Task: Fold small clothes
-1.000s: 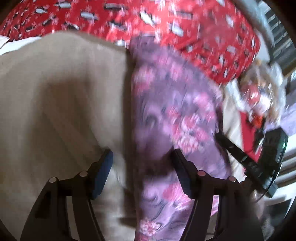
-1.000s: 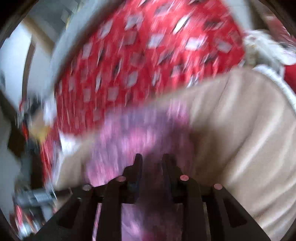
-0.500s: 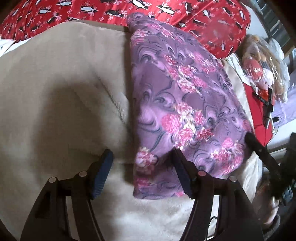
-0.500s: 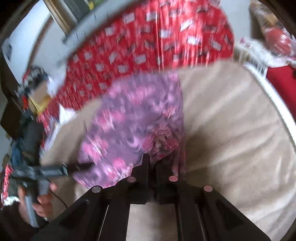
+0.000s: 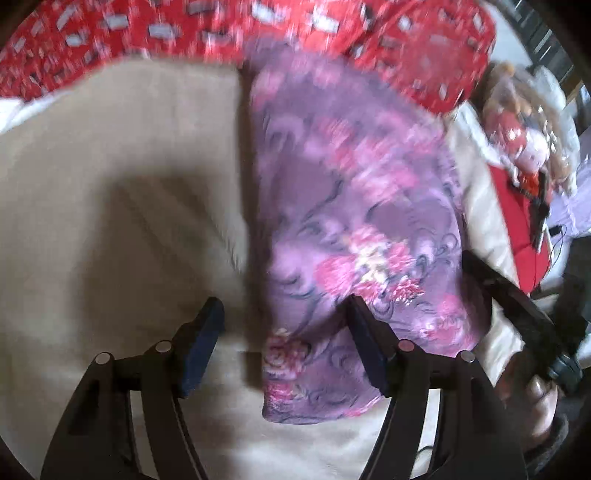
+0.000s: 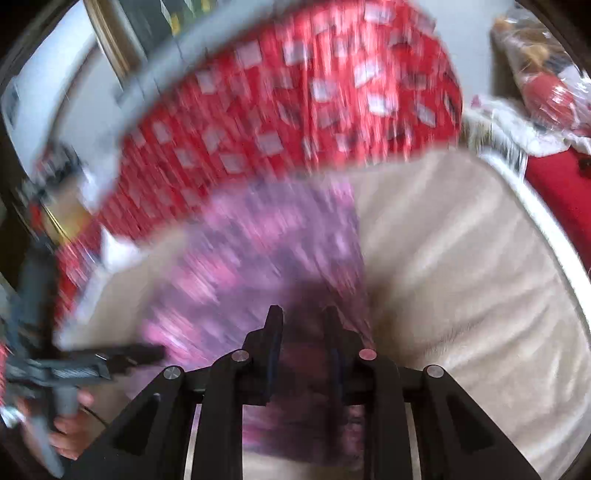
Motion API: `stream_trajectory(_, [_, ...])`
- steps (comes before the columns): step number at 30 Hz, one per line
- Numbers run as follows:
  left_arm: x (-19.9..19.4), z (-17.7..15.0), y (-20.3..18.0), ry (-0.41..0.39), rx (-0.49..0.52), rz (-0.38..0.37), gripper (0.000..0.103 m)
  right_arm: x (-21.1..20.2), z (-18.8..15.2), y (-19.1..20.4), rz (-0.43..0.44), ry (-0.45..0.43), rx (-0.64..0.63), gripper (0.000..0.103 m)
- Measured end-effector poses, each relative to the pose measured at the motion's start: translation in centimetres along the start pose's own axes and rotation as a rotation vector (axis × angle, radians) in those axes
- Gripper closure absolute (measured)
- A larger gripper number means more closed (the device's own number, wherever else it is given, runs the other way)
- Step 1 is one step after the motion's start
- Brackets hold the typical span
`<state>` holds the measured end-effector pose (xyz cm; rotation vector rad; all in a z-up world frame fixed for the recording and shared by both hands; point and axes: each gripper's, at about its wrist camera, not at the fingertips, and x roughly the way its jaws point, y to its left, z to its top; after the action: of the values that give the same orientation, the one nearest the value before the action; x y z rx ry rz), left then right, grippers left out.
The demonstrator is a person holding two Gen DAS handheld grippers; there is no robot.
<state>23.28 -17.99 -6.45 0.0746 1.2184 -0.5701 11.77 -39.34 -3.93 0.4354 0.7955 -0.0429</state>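
Note:
A purple floral garment lies folded lengthways on a beige blanket. My left gripper is open and hovers over the garment's near left corner, empty. In the right wrist view the same garment is blurred by motion. My right gripper sits low over its near edge with the jaws a small way apart and cloth showing between them; I cannot tell whether they pinch it. The right gripper also shows in the left wrist view at the garment's right edge.
A red patterned pillow lies behind the garment. A wrapped doll and a red cloth lie to the right. The blanket's white edge curves at the right.
The right gripper's jaws have parted slightly from fully shut and it has moved in over the garment. The left gripper has moved little and stays open.

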Motion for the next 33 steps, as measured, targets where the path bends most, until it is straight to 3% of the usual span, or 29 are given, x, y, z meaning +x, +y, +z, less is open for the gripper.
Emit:
stream_trajectory(1, [-0.5,0.0,0.3,-0.016,0.007,-0.031,0.033,1.2,-0.8,-0.3,0.004,0.057,0.007,0.079])
stream_trajectory(6, [-3.3,4.5,0.5,-0.120,0.000,-0.069,0.034,-1.4,3.1,0.2,0.022,-0.078,-0.006,0.075])
stream_trajectory(9, [-1.8,8.0,0.0,-0.120,-0.033,-0.040,0.034,0.1,5.9,1.2,0.047,-0.087,-0.006,0.073])
stream_trajectory(11, [0.9,9.3,0.4,-0.058,-0.052,0.038,0.031,2.9,6.0,1.5,0.018,-0.036,-0.027,0.075])
stream_trajectory(13, [2.4,9.3,1.6,-0.019,-0.078,-0.003,0.029,5.6,5.4,1.2,-0.011,0.061,-0.029,0.075])
stream_trajectory(18, [0.8,10.2,2.5,-0.093,-0.139,-0.125,0.029,4.1,9.3,0.5,0.050,-0.069,0.080,0.071])
stream_trajectory(22, [3.6,11.2,1.7,-0.059,-0.095,-0.030,0.025,7.5,11.5,0.0,-0.003,-0.031,0.115,0.073])
stream_trajectory(24, [3.9,11.2,2.1,-0.066,-0.095,-0.044,0.021,10.9,11.4,-0.8,-0.100,0.087,0.109,0.076])
stream_trajectory(28, [2.0,10.6,2.9,-0.068,-0.096,-0.070,0.021,9.1,11.3,-2.5,-0.071,0.033,0.167,0.077])
stream_trajectory(29, [1.6,10.3,3.4,-0.068,-0.115,-0.096,0.021,8.2,11.0,-3.0,-0.090,0.018,0.180,0.069])
stream_trajectory(31, [0.7,9.4,4.6,-0.063,-0.164,-0.171,0.021,6.2,10.2,-3.9,-0.103,0.003,0.200,0.065])
stream_trajectory(33, [0.4,8.6,4.8,-0.044,-0.202,-0.238,0.021,4.8,8.8,-4.8,-0.013,0.013,0.208,0.058])
